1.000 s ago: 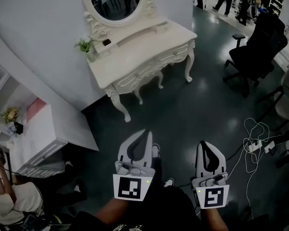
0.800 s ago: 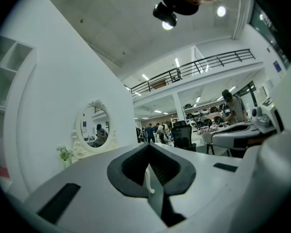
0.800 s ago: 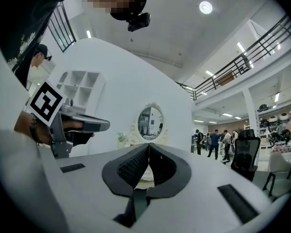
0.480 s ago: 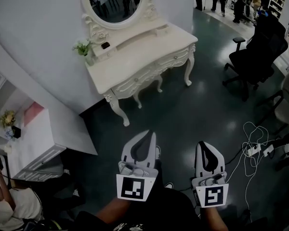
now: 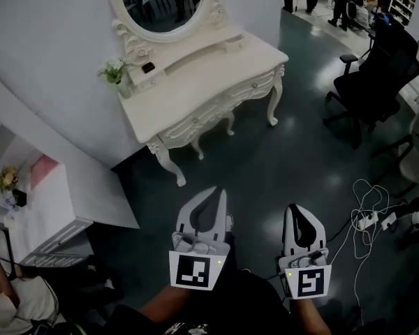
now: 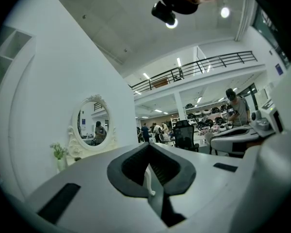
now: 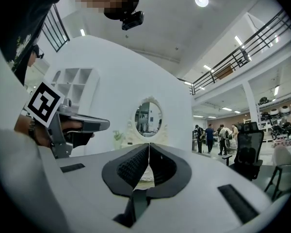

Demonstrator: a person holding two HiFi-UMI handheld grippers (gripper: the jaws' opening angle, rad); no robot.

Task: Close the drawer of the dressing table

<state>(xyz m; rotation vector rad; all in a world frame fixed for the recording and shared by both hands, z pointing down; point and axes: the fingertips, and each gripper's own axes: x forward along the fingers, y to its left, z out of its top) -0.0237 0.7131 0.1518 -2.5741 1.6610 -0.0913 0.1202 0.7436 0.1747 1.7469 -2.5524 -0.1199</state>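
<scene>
The white dressing table with an oval mirror stands against the wall, well ahead of both grippers. Its carved drawer front runs under the top's edge; I cannot tell from here how far it stands out. My left gripper is held level over the dark floor, shut with nothing in it. To its right, my right gripper is also shut and empty. In the left gripper view the jaw tips of the left gripper meet, with the mirror far off. The right gripper points at the mirror.
A small plant stands on the table's left end. A black office chair is at the right, with white cables and a power strip on the floor. A low white cabinet and a person are at the left.
The dressing table has drawn a little nearer and shifted left in the head view as both grippers moved toward it. Both stay shut.
</scene>
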